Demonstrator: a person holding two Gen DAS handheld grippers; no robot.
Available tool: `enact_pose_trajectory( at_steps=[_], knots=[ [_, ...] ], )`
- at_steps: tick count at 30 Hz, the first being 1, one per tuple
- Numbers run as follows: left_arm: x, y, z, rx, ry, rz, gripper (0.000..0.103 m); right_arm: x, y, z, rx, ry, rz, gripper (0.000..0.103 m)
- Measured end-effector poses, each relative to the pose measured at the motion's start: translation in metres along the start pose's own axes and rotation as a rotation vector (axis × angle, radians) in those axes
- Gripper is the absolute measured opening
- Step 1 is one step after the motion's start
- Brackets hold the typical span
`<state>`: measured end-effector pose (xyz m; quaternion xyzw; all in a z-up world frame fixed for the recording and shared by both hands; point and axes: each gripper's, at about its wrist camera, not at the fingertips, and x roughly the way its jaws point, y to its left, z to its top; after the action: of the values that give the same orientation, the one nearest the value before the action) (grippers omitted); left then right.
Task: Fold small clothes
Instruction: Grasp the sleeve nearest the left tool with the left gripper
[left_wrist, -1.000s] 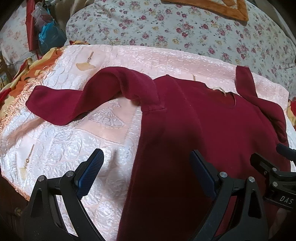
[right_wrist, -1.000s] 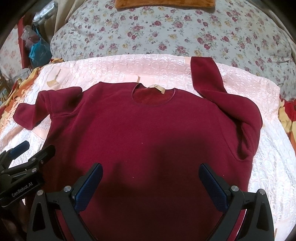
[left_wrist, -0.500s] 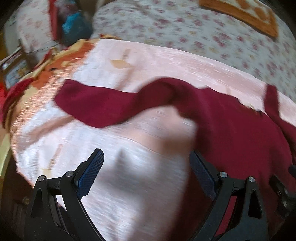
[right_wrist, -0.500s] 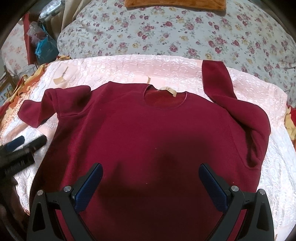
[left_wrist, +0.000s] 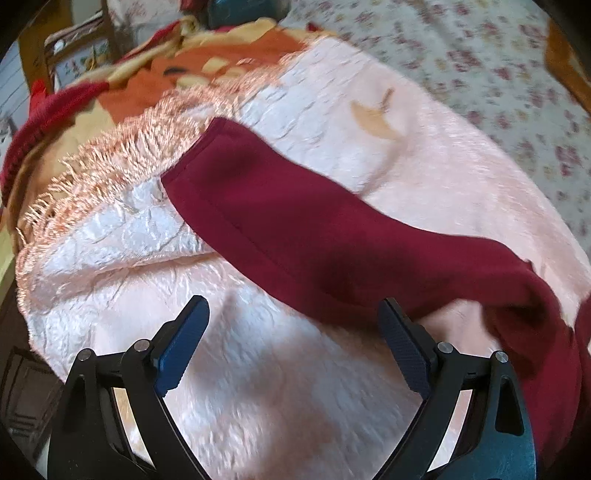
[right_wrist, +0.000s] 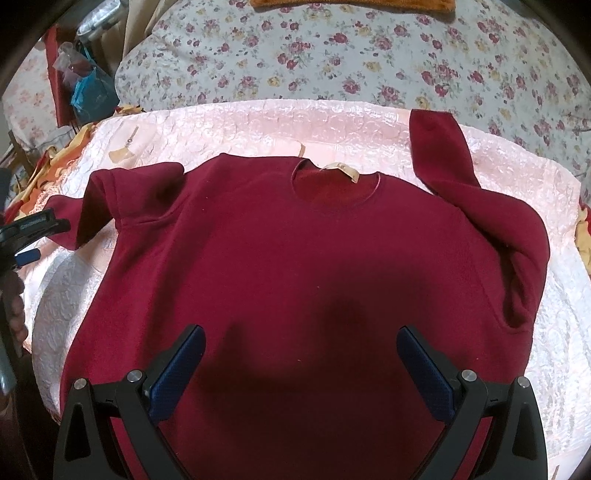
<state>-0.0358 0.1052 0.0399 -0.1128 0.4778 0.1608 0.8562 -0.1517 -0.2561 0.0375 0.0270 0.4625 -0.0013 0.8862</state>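
Right wrist view shows a dark red sweater (right_wrist: 295, 258) lying flat on a pink shiny blanket (right_wrist: 258, 125). Its round neck hole, with a small tan tag (right_wrist: 341, 169), is on the far side of the sweater. One sleeve (right_wrist: 439, 147) bends up past the neck on one side. The other sleeve (right_wrist: 122, 199) is humped up on the other side. The right gripper (right_wrist: 301, 365) hangs over the near part of the sweater with its two blue fingers (right_wrist: 177, 373) spread wide and holding nothing. The left gripper (right_wrist: 33, 225) peeks in beside the humped sleeve.

From the left wrist view, that sleeve (left_wrist: 295, 221) lies stretched across the pink blanket (left_wrist: 110, 266). Its cuff end is near the blanket's fringe (left_wrist: 122, 162). The left gripper (left_wrist: 293, 347) is spread wide too, holding nothing, with one blue finger (left_wrist: 402, 350) at the near edge of the sleeve. Beyond the sweater is a flowered cover (right_wrist: 369, 48).
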Motion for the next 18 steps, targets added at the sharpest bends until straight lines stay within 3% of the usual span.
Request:
enact_pose_trajectory(
  at_steps=[3, 7, 8, 9, 10, 13, 18],
  knots=[
    [0.016, 0.002, 0.008, -0.021, 0.005, 0.015, 0.082, 0.003, 0.0, 0.0, -0.002, 0.008, 0.0, 0.103],
    [0.033, -0.002, 0.013, -0.019, 0.035, -0.018, 0.043, 0.009, -0.001, 0.0, 0.001, 0.021, 0.0, 0.103],
    [0.032, -0.002, 0.013, -0.022, 0.022, -0.02, 0.038, 0.011, -0.002, 0.0, 0.003, 0.024, -0.001, 0.103],
    [0.027, -0.002, 0.012, -0.024, 0.001, -0.026, 0.023, 0.012, -0.002, 0.0, 0.005, 0.026, 0.0, 0.103],
    [0.023, -0.001, 0.013, -0.025, -0.009, -0.034, 0.017, 0.013, -0.003, 0.0, 0.008, 0.027, 0.001, 0.103],
    [0.003, 0.0, 0.013, -0.038, -0.054, -0.104, 0.008, 0.013, -0.006, 0.001, 0.019, 0.02, 0.007, 0.103],
    [-0.044, -0.022, 0.01, 0.033, -0.14, -0.209, 0.008, 0.011, -0.007, 0.001, 0.023, 0.01, 0.018, 0.103]
  ],
)
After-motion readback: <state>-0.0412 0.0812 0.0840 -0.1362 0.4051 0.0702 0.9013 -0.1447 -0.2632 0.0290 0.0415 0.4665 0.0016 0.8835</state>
